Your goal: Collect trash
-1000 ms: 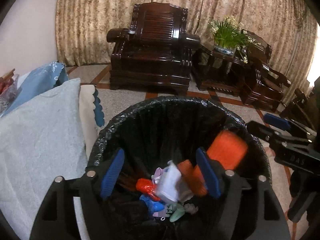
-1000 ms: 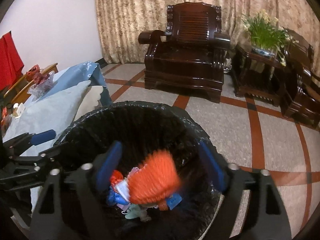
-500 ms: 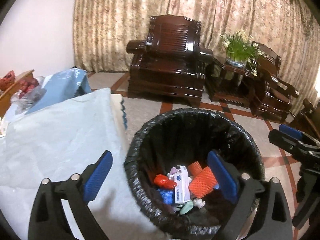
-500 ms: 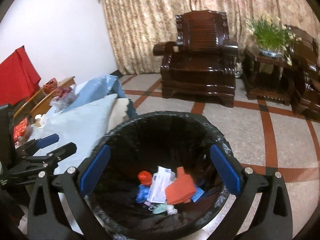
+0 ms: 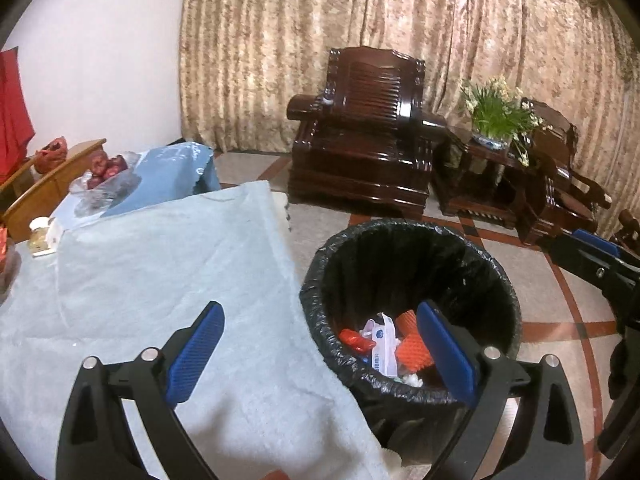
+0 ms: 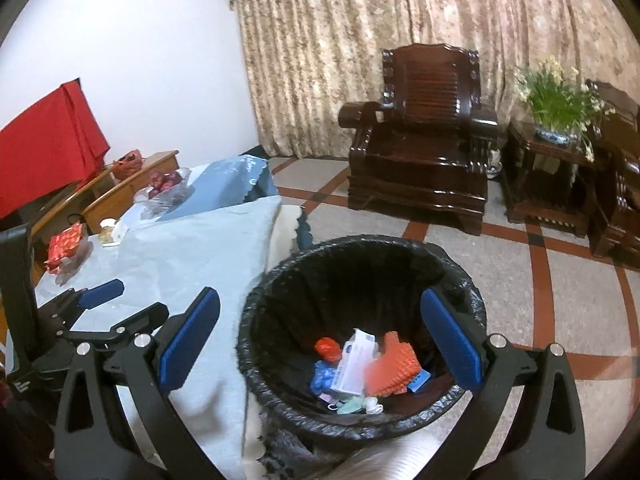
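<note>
A bin lined with a black bag [image 5: 412, 240] [image 6: 360, 246] stands on the floor beside the table. Inside lie an orange foam net [image 5: 412, 350] [image 6: 394, 364], a white packet [image 5: 382, 344] [image 6: 354, 360], a red wrapper [image 5: 356, 340] [image 6: 328, 348] and a blue wrapper [image 6: 322, 376]. My left gripper [image 5: 319, 309] hangs open and empty above the bin's near rim and the cloth's edge. My right gripper [image 6: 320, 296] is open and empty over the bin. Each gripper also shows in the other's view, the right gripper [image 5: 592, 248] at the right edge and the left gripper [image 6: 100, 300] at the left.
A pale blue cloth [image 5: 160, 280] covers the table left of the bin. At its far end are a bag of red fruit [image 5: 104, 176] and a red gift box [image 6: 66, 244]. A dark wooden armchair [image 5: 360, 132] and a potted plant [image 5: 496, 112] stand across the tiled floor.
The orange foam net fell from between the jaws and settled in the bin. Both grippers opened wider and drew back and up, the left one shifting over the table.
</note>
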Demonstrator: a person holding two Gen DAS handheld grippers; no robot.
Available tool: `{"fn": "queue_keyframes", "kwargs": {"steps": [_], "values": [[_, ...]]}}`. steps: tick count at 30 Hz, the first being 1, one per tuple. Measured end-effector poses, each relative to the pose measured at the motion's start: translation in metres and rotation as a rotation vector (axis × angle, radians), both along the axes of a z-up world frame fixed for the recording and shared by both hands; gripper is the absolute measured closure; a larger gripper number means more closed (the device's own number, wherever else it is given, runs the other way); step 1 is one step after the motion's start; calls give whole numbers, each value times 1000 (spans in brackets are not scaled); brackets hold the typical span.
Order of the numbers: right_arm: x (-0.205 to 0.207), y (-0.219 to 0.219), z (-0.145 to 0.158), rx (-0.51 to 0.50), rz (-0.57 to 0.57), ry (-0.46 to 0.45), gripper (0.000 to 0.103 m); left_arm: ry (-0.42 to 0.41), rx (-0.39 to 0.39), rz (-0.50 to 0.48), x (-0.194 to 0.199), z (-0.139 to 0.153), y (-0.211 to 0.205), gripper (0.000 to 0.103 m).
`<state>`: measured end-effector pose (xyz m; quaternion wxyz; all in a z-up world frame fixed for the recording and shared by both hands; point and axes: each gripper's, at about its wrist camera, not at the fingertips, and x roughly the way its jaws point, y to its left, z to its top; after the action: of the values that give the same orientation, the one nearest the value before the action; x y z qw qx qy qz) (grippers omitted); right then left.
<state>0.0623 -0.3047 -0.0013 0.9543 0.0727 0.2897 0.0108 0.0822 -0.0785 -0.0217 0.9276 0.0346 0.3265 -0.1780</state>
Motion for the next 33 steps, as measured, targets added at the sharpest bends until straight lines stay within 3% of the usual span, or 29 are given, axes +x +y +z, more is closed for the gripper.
{"fn": "queue_keyframes", "kwargs": {"steps": [18,33], "values": [[-19,37,36,-78,59,-76,5,-143,-69,44,-38,54,28,8],[-22,47,40,-96,69,-89,5,-160,-79,51,-40,62,32,7]]}}
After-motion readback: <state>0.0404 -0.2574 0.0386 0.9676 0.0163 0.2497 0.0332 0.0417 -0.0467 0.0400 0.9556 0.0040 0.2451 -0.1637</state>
